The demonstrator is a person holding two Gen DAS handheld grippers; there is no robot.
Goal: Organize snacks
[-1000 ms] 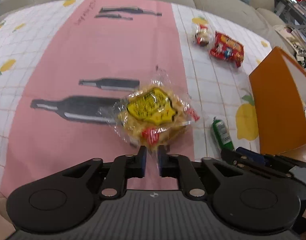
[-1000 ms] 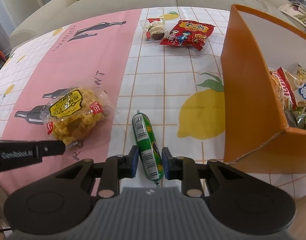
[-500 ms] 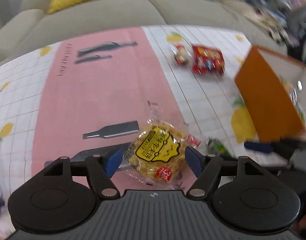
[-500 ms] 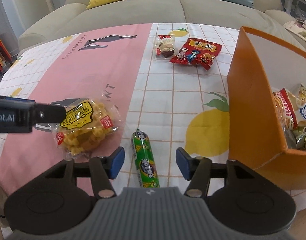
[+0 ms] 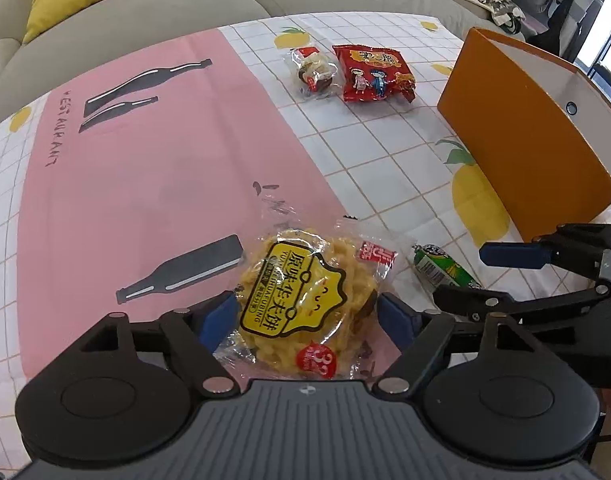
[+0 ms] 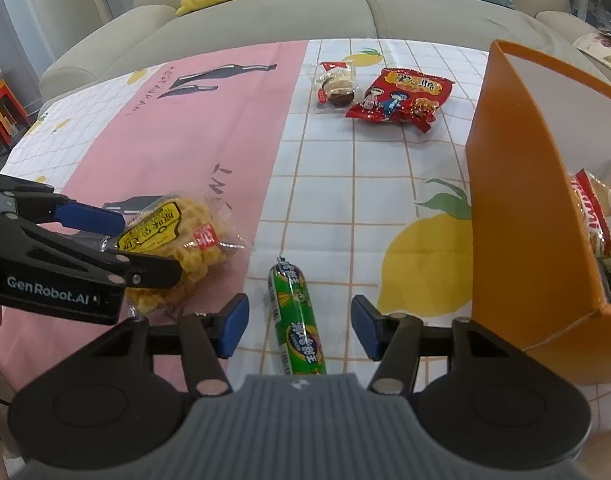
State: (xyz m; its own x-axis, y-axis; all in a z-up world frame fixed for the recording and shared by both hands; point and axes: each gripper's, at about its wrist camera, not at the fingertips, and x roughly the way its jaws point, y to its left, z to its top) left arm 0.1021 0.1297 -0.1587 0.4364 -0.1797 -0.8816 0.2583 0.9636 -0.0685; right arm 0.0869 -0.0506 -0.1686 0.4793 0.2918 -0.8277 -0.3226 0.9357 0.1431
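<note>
Left gripper (image 5: 307, 316) opening, now astride the yellow waffle pack (image 5: 305, 300) on the bench (image 5: 145, 200), no longer pinching its edge; right gripper (image 6: 299, 326) likewise spread around the green sausage (image 6: 295, 316). Both snacks released, orange box (image 6: 517, 200) awaiting

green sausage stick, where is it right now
In the right wrist view the green sausage stick lies on the tablecloth between the right gripper's open fingers, with the yellow waffle pack left and the orange box right.
</note>
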